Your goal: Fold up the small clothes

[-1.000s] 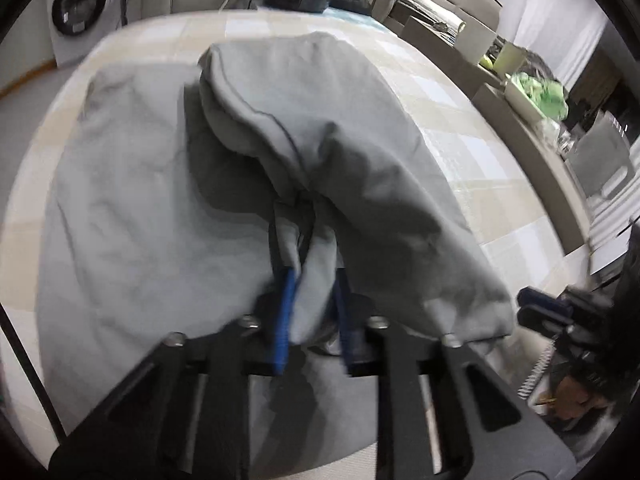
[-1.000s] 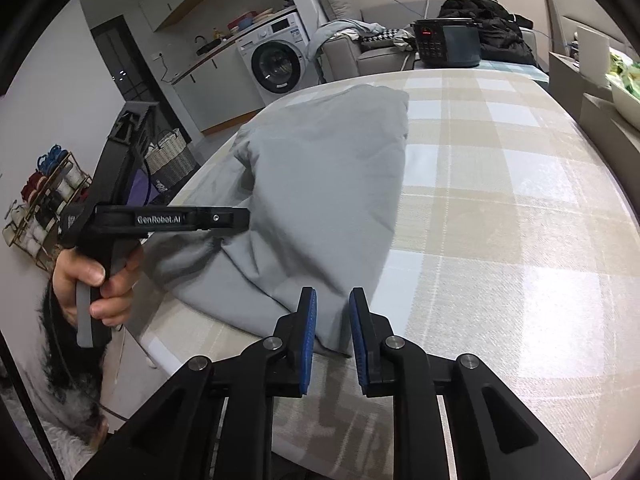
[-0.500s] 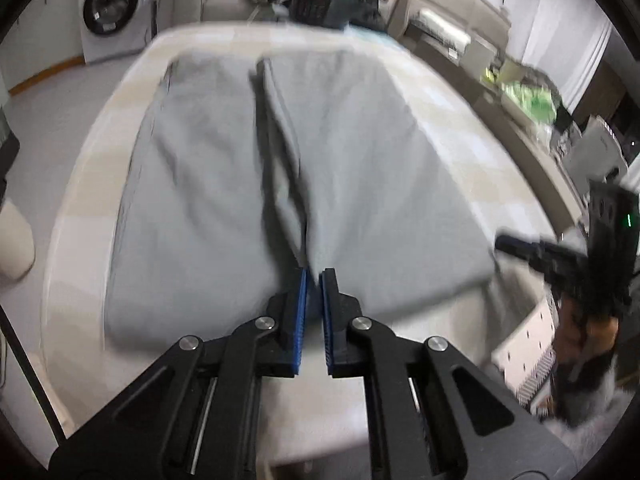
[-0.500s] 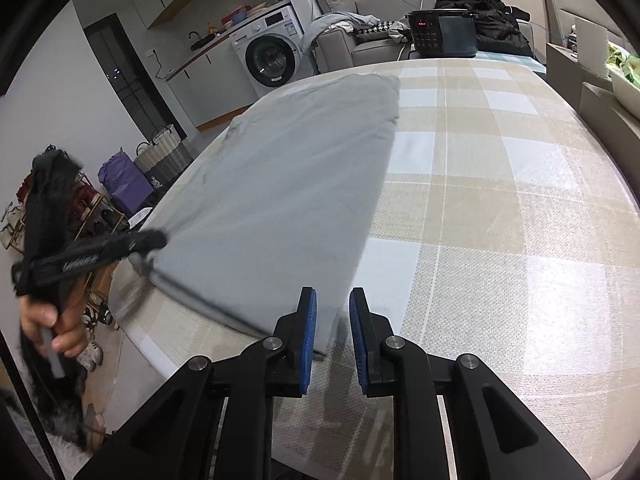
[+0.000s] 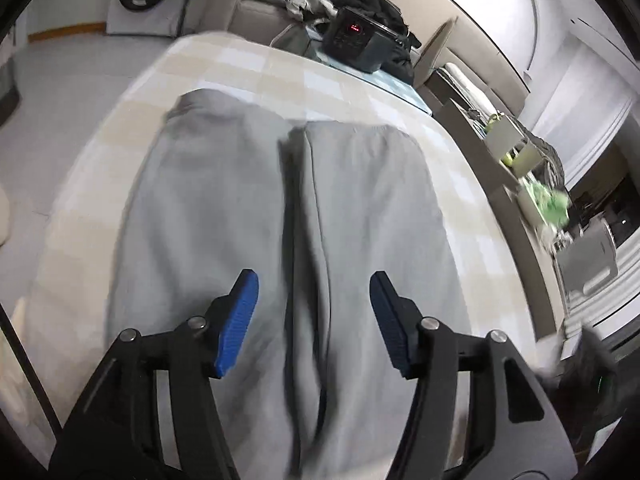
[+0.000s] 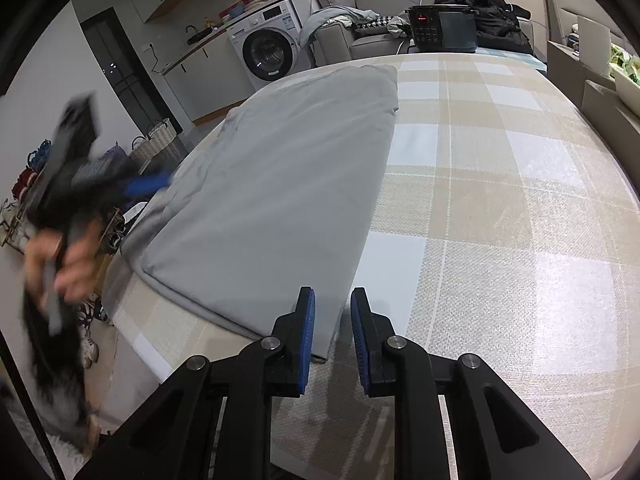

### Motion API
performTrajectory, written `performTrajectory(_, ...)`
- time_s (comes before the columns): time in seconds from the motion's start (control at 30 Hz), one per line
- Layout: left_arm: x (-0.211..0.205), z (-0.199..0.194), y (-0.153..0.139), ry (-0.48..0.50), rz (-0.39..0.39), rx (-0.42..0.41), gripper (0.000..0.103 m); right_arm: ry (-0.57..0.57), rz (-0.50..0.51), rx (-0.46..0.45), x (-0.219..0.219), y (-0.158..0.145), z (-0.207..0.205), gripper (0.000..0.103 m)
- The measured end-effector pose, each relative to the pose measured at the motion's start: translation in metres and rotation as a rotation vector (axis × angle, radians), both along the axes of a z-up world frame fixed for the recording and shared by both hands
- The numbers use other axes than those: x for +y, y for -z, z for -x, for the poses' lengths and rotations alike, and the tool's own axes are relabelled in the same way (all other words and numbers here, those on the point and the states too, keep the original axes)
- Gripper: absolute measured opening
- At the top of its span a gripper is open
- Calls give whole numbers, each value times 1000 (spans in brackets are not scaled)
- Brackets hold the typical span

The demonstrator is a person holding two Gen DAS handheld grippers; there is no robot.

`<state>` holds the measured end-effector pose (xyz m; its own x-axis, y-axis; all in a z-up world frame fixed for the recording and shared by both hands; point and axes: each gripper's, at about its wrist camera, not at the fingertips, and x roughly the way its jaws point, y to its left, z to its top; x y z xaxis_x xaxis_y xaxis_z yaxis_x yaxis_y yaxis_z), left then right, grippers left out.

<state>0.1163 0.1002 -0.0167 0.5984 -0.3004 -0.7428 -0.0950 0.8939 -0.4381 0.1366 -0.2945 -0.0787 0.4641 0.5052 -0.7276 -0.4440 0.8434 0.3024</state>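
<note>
A grey garment (image 5: pixel 360 216) lies flat on the checked tablecloth, folded in two long halves with a seam line down the middle. It also shows in the right wrist view (image 6: pixel 280 184). My left gripper (image 5: pixel 314 320) is wide open above the garment's near end and holds nothing. My right gripper (image 6: pixel 332 328) hovers at the garment's near right corner, jaws a small gap apart, with nothing between them. The left gripper appears blurred at the left of the right wrist view (image 6: pixel 148 184).
The beige checked table (image 6: pixel 500 184) stretches right of the garment. A black appliance (image 6: pixel 440 28) stands at the far edge. A washing machine (image 6: pixel 268 52), sofa and baskets (image 6: pixel 160 140) are beyond the table. Boxes and green items (image 5: pixel 540 196) sit at the right.
My left gripper let go of the grey fold, which now lies flat, then opened wide and moved forward over the garment. My right gripper has barely moved.
</note>
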Motion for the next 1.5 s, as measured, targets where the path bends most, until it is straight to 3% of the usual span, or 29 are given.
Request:
performTrajectory(0.13,3,-70,20,-36,38,89,55,27,1,7,-8,3,-3,24)
performTrajectory(0.2,2,-86,21,-52,30,75,53,47,-5,19,-13,5,-6,28)
performTrajectory(0.43,-8,-88,22,-2,25,73,52,71,-90,24,-24,6,-20,41)
performTrajectory(0.73,-6,-99,26,21,89,56,51,37,-89,17,-9,5,-22,42)
performTrajectory(0.83,-13,-108,29,36,104,69,29,33,-87,16,-7,5,-20,43)
performTrajectory(0.9,-17,-111,30,27,88,63,5,34,-86,15,-6,5,-21,43)
performTrajectory(1.1,-15,-98,4,32,82,-33,3,33,-84,17,-4,5,-20,43)
performTrajectory(1.33,10,-71,-41,42,-44,-86,3,19,-85,22,-2,5,-19,43)
performTrajectory(1.4,28,-70,-36,-3,-100,-59,3,16,-84,21,0,5,-19,43)
performTrajectory(1.47,46,-78,-17,-50,-155,19,3,11,-80,22,2,5,-18,43)
performTrajectory(1.5,53,-79,-8,-62,-146,42,4,6,-79,22,4,5,-18,43)
